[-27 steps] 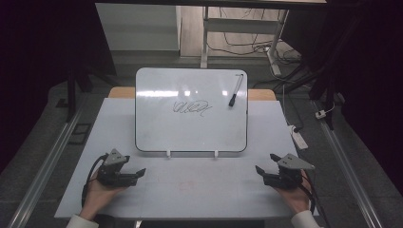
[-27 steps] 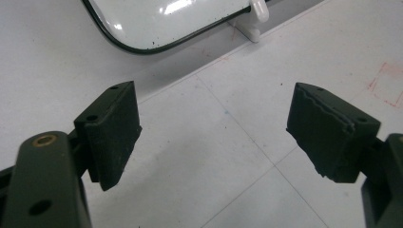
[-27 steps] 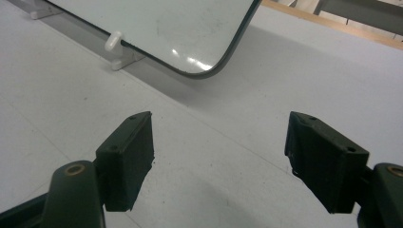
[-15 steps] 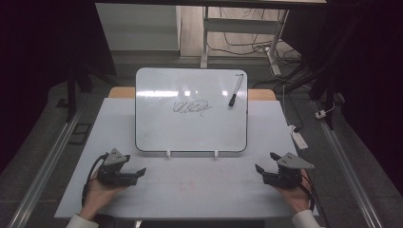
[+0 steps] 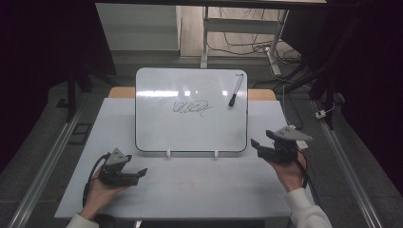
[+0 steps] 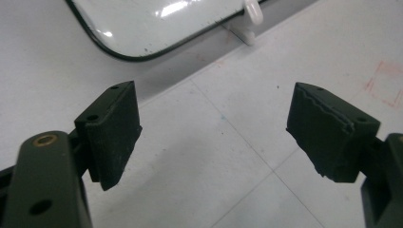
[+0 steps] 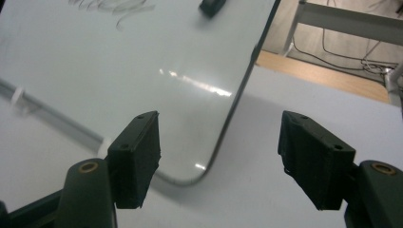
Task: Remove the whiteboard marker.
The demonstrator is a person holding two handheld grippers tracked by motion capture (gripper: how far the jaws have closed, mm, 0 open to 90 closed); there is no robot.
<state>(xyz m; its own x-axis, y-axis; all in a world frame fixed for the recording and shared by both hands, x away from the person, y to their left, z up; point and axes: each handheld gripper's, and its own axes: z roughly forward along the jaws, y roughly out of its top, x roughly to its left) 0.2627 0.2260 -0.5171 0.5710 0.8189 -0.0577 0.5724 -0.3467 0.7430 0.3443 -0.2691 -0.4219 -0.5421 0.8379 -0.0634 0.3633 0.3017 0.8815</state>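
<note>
A white whiteboard (image 5: 190,123) lies in the middle of the table with a black scribble (image 5: 192,108) on it. A black-and-white marker (image 5: 235,90) rests on its far right part. My left gripper (image 5: 139,175) sits low on the table near the front left, open with nothing in it; its own view (image 6: 214,137) looks at the board's rounded near corner (image 6: 142,28). My right gripper (image 5: 256,147) is raised beside the board's near right corner, open and empty. In the right gripper view (image 7: 218,152) that corner (image 7: 190,175) lies between the jaws, with the marker's tip (image 7: 212,7) at the top.
The whiteboard lies on a pale table sheet (image 5: 214,190) over a wooden tabletop (image 5: 261,94). Two small white clips (image 5: 168,153) stick out from the board's near edge. A faint red mark (image 6: 385,83) is on the sheet. A white desk frame (image 5: 237,28) and cables stand beyond the table.
My right gripper has risen and moved forward from the table's front right toward the board's near right corner. The left gripper has stayed put.
</note>
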